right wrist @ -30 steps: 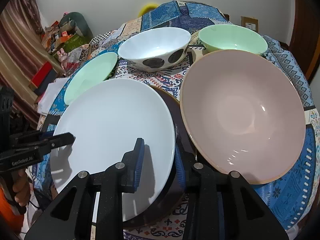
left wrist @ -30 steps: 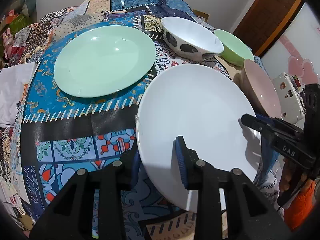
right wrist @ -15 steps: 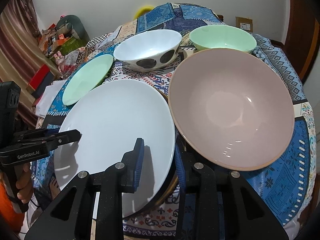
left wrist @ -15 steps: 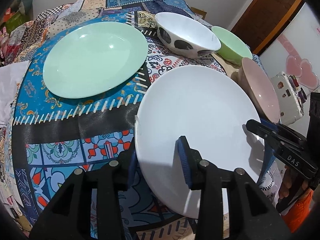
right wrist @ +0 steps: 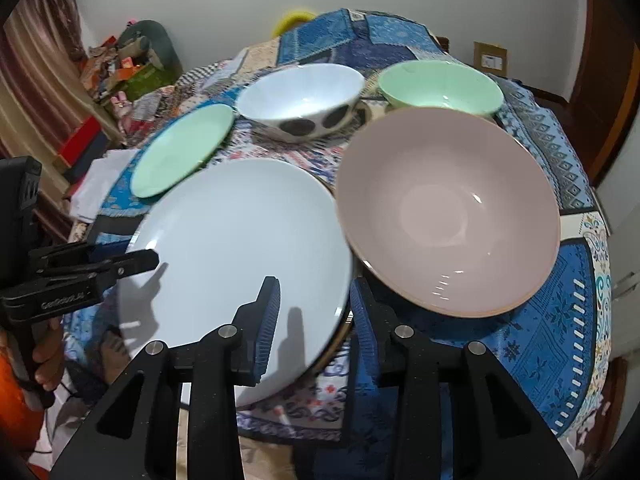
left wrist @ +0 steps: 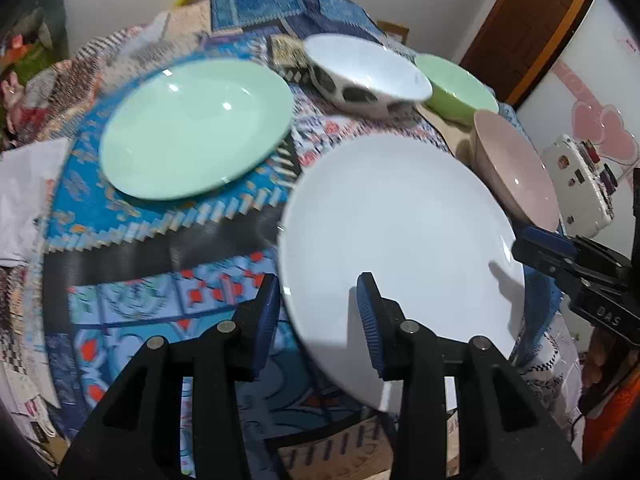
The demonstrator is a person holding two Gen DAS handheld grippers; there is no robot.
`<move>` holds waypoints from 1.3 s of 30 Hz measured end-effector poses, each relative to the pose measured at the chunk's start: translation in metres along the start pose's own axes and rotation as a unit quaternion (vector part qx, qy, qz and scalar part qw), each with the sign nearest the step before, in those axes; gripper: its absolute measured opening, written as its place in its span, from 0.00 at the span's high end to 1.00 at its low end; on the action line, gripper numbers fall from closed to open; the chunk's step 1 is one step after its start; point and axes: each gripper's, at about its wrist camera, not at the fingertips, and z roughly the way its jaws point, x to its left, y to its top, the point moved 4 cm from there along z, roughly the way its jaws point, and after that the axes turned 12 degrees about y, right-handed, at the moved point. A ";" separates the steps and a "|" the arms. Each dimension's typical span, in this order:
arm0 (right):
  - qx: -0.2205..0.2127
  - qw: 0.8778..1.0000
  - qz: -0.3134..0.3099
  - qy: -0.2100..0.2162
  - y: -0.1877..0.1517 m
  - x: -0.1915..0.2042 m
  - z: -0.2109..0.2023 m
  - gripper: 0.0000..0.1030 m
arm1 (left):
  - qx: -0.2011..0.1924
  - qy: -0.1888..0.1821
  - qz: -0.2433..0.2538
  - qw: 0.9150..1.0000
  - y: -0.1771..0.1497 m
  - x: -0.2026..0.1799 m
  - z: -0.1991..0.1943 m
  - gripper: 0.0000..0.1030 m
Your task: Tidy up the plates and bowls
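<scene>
White plate [right wrist: 240, 248]: smooth glazed ceramic look, soft sheen. Mint plate [left wrist: 196, 128]: glossy, sharp light spots. Pink bowl [right wrist: 448, 208]: glossy glaze inside, highlights near rim. Spotted white bowl [right wrist: 300, 96] and green bowl [right wrist: 440, 84]: shiny and smooth. Surface cover [left wrist: 160, 288]: printed patchwork cloth, matt, woven texture, folds at the edge. Left tongs [left wrist: 318, 320] and right tongs [right wrist: 314, 320]: matt black plastic arms, blue ribbed pads [left wrist: 370, 320] that look rubbery, small bright metal pins. Door [left wrist: 528, 20]: brown wood, slight sheen. Wall [right wrist: 200, 0]: plain matt paint.
</scene>
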 end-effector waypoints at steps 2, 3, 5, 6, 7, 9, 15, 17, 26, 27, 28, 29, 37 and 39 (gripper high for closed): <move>-0.011 1.000 -0.007 0.006 0.006 0.008 -0.004 0.64 | -0.020 0.013 -0.001 1.000 0.004 0.008 -0.012 0.59; -0.014 1.000 -0.010 0.008 0.008 0.012 -0.004 0.63 | -0.032 0.019 -0.003 0.999 0.006 0.014 -0.019 0.57; -0.028 0.999 -0.023 0.017 0.018 0.023 -0.007 0.55 | -0.051 0.026 -0.008 0.998 0.010 0.025 -0.031 0.55; -0.032 0.999 -0.027 0.016 0.020 0.026 -0.007 0.51 | -0.057 0.029 -0.010 0.998 0.012 0.029 -0.036 0.54; -0.042 0.998 -0.036 0.013 0.026 0.031 -0.007 0.44 | -0.064 0.034 -0.012 0.997 0.016 0.035 -0.041 0.53; -0.057 0.997 -0.051 0.009 0.036 0.040 -0.005 0.40 | -0.080 0.050 -0.024 0.995 0.023 0.051 -0.050 0.48; -0.062 0.995 -0.079 0.025 0.062 0.060 0.012 0.39 | -0.086 0.083 -0.052 0.991 0.045 0.092 -0.054 0.34; -0.058 0.994 -0.083 0.029 0.067 0.065 0.020 0.39 | -0.087 0.084 -0.069 0.990 0.049 0.105 -0.051 0.29; -0.030 0.995 -0.087 0.038 0.088 0.072 0.064 0.32 | -0.056 0.108 -0.083 0.989 0.067 0.142 -0.017 0.23; -0.027 0.995 -0.085 0.041 0.089 0.072 0.067 0.32 | -0.053 0.109 -0.081 0.989 0.069 0.144 -0.012 0.23; -0.022 0.995 -0.083 0.046 0.090 0.072 0.072 0.32 | -0.051 0.109 -0.079 0.990 0.071 0.147 -0.008 0.23; -0.017 0.995 -0.085 0.050 0.090 0.073 0.076 0.32 | -0.046 0.109 -0.079 0.990 0.073 0.150 -0.002 0.23; 0.017 0.993 -0.100 0.055 0.095 0.083 0.105 0.35 | -0.023 0.101 -0.063 0.993 0.089 0.171 0.039 0.32; 0.025 0.993 -0.102 0.052 0.098 0.084 0.113 0.41 | -0.020 0.100 -0.054 0.993 0.093 0.172 0.047 0.38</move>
